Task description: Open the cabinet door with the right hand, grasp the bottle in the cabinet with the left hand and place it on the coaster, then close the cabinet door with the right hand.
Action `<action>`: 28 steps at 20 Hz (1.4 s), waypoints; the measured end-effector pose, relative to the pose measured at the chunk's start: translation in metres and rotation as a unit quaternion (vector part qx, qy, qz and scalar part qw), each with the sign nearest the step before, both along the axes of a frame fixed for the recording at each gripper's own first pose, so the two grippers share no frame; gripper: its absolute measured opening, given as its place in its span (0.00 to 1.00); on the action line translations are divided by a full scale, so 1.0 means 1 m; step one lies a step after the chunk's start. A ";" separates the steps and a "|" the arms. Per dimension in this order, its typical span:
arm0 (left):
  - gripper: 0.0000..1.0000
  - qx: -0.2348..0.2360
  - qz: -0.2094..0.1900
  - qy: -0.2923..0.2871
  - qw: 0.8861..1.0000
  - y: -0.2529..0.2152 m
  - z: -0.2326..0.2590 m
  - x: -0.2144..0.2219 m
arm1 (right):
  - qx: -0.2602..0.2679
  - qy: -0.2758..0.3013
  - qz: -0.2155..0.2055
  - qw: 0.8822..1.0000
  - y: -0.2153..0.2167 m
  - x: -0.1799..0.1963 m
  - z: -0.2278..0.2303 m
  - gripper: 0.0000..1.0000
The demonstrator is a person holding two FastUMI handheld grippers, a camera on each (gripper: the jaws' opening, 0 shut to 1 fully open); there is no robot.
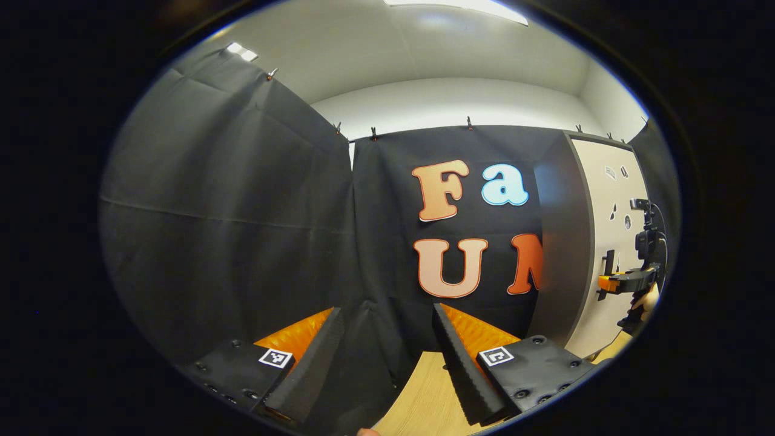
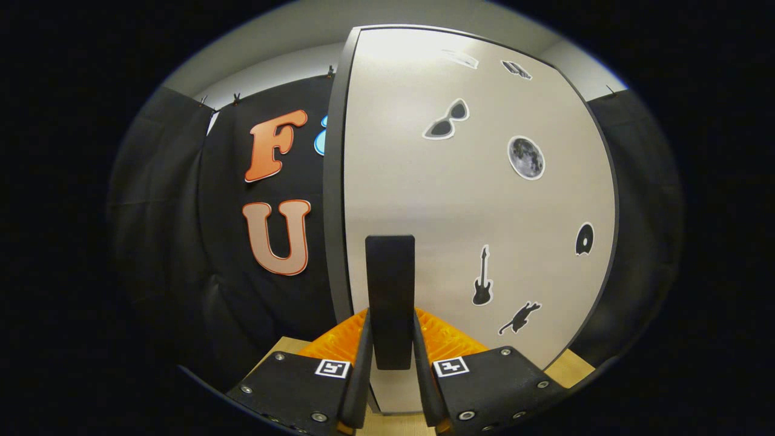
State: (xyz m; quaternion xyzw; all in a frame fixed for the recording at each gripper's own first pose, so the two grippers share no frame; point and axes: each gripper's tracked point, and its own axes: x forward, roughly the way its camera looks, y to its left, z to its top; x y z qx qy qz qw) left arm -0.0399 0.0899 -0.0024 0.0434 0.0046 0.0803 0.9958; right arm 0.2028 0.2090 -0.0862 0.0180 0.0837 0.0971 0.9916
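Ribbed right gripper fingers clamp the cabinet door's flat bar handle; left gripper gapes empty.

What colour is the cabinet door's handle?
Black handle on a pale door; clearest in the right gripper view.

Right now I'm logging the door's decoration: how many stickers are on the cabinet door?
7 on the cabinet door in the right gripper view: two near the top, sunglasses, moon, disc at the right edge, guitar, cat. The handle may hide more.
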 end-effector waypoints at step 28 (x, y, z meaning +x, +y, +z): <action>0.94 -0.016 -0.062 -0.004 0.998 -0.032 -0.009 0.012 | -0.009 -0.011 -0.050 0.999 -0.166 -0.209 0.020 0.11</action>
